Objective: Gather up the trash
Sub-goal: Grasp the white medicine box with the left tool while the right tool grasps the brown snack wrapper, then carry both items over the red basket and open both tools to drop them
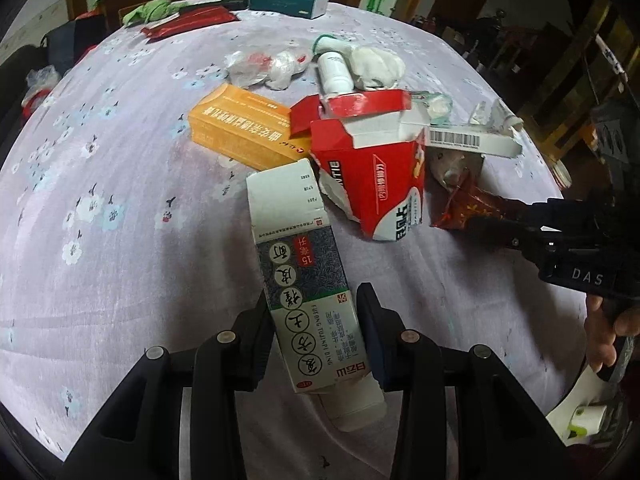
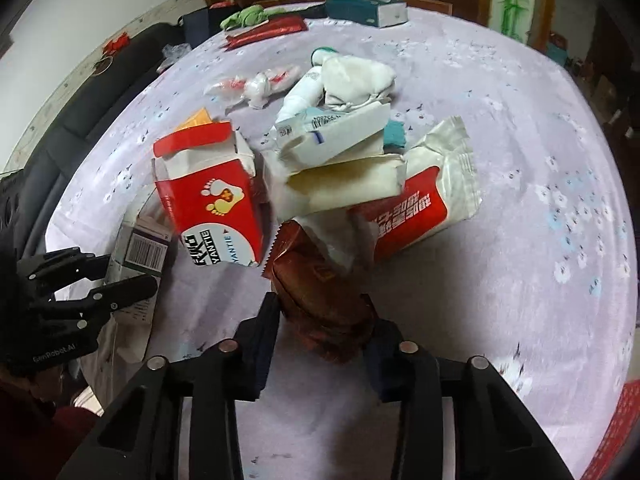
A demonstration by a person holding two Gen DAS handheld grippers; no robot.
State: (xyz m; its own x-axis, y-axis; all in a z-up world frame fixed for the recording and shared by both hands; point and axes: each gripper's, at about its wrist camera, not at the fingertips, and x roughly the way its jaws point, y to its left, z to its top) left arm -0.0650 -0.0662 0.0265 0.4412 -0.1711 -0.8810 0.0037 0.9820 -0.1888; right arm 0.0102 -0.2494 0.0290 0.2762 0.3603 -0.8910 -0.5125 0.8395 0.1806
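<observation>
Now both pick-ups look made: the left gripper [image 1: 316, 336] clamps the grey-and-white medicine box [image 1: 304, 280] near the table's [image 1: 100, 280] front edge, the right gripper [image 2: 320, 320] pinches the brown wrapper [image 2: 320, 296] beside the central pile, so next each needs lifting clear and carrying to a bin, unseen.

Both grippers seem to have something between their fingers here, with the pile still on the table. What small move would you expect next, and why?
Probably a lift: both grippers already look closed on trash. The left gripper pinches the grey and white medicine box, whose far end still touches the red carton. The right gripper clamps the brown snack wrapper, partly tucked under the pile. Raising both should free them from the table.
</observation>
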